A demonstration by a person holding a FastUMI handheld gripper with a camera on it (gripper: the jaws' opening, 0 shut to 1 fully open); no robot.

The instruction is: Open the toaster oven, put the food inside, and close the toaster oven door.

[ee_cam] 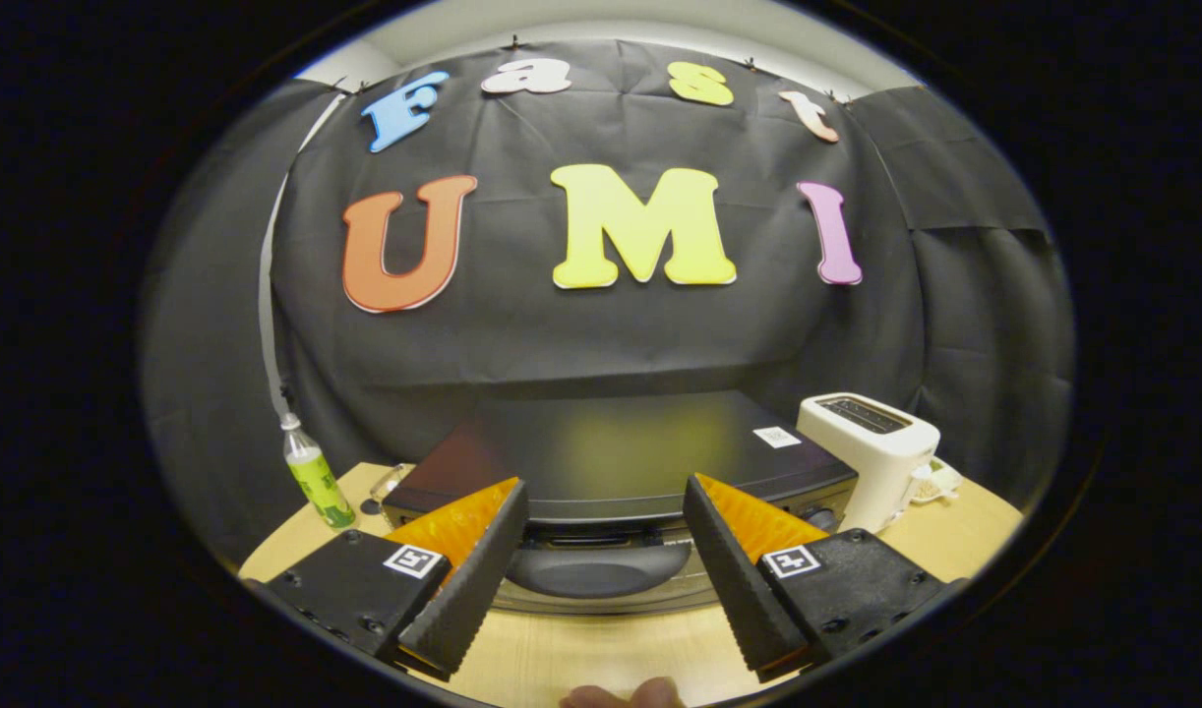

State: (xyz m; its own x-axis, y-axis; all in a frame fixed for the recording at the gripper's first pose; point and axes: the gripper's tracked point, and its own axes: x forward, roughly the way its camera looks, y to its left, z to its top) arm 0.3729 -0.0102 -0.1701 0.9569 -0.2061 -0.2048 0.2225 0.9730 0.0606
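Note:
A black toaster oven sits on the wooden table, seen from above and in front. Its dark curved door handle lies between my two fingers, just ahead of them, and the door looks closed. My gripper is open, one finger on either side of the handle and nothing pressed between them. A rounded brownish piece of food peeks up at the table's near edge, below the fingers.
A white slot toaster stands right of the oven, with a small white item behind it. A bottle with a green label stands at the left. A small clear object lies by the oven's left corner.

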